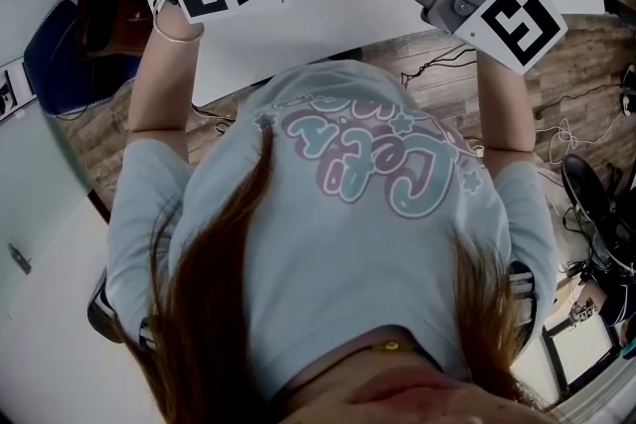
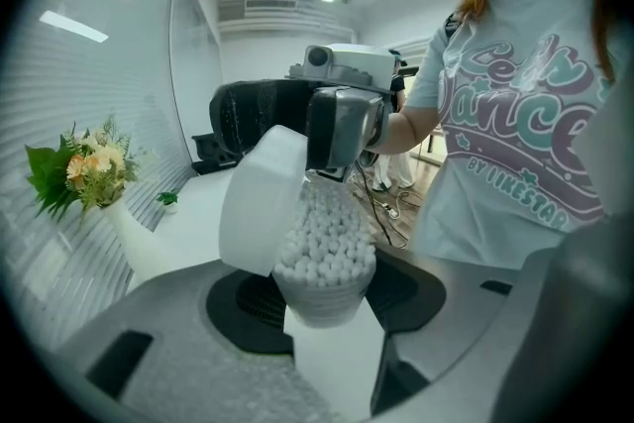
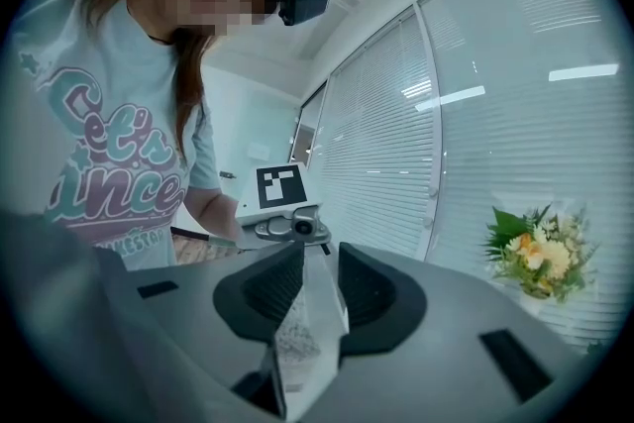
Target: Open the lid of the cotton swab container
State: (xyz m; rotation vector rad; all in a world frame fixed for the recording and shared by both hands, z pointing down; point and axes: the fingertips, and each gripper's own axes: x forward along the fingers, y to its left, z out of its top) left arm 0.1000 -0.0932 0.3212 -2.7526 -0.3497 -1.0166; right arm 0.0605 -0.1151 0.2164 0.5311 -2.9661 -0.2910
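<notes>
Left gripper view, left gripper (image 2: 322,282) fingers clamped on the container (image 2: 319,302) at centre, long axis upright, open mouth full of swabs (image 2: 325,233) toward 12 o'clock, lid (image 2: 260,203) swung out to 10 o'clock, right gripper (image 2: 322,163) fingers pinching the lid's top edge.

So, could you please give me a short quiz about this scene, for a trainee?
1. True or false: the lid of the cotton swab container is closed.
2. Which one clamps the container's body? A the left hand-held gripper B the right hand-held gripper C neither
3. Fill in: near the window blinds stands a bunch of ____.
Key: 1 false; 2 A; 3 flowers
</notes>
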